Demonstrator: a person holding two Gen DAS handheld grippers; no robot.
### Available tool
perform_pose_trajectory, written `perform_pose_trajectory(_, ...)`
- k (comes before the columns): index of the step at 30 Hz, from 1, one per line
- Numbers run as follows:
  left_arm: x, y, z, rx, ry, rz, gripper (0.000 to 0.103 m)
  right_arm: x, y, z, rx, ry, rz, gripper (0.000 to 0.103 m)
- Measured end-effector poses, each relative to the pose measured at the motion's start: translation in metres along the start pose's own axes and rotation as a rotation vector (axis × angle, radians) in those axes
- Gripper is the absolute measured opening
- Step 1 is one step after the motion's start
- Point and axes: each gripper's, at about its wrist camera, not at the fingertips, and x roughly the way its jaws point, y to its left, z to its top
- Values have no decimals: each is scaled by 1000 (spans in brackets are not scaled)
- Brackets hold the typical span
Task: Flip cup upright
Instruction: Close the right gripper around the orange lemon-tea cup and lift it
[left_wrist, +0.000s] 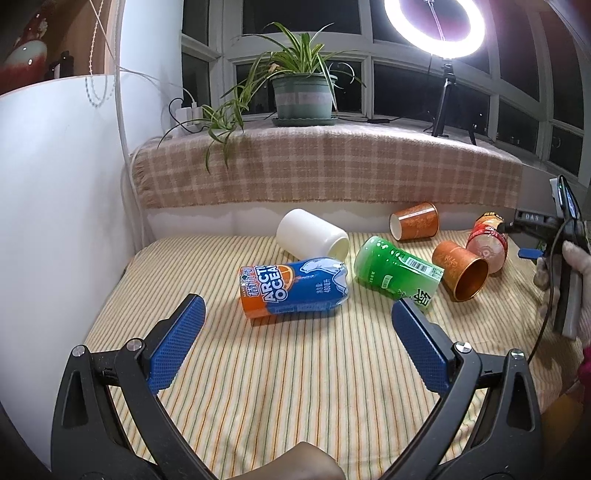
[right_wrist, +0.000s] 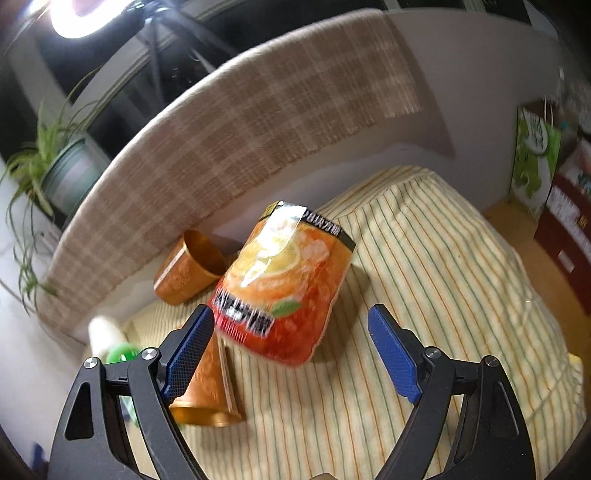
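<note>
Several cups lie on their sides on a striped cloth (left_wrist: 295, 369). In the left wrist view: a blue "Arctic Ocean" cup (left_wrist: 293, 290), a white cup (left_wrist: 312, 234), a green cup (left_wrist: 397, 273), two copper cups (left_wrist: 461, 271) (left_wrist: 415, 220) and an orange-red cup (left_wrist: 487, 242). My left gripper (left_wrist: 297, 341) is open and empty, just in front of the blue cup. My right gripper (right_wrist: 291, 350) is open, with the tilted orange-red cup (right_wrist: 284, 280) just ahead between its fingers; touching or not, I cannot tell. The right tool also shows in the left wrist view (left_wrist: 565, 258).
A checked blanket (left_wrist: 332, 166) covers the ledge behind the cups. A potted plant (left_wrist: 303, 92) and a ring light (left_wrist: 436, 26) stand on it. A white wall (left_wrist: 55, 184) is at the left. Boxes (right_wrist: 535, 162) stand beyond the cloth's right edge.
</note>
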Motion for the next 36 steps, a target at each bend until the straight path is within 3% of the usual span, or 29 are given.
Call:
perform_pose_trajectory(9,4,5,-3,-7,11,14,103,32,-5,20,106,74,67,85)
perform_pose_trajectory(24,9,15,-4,-21,18,36,103,78,-12,21,287,188,228,89)
perform_pose_trajectory(36,9,18,-4,-27,18,43,103,69,-20,18,244,139,277,87)
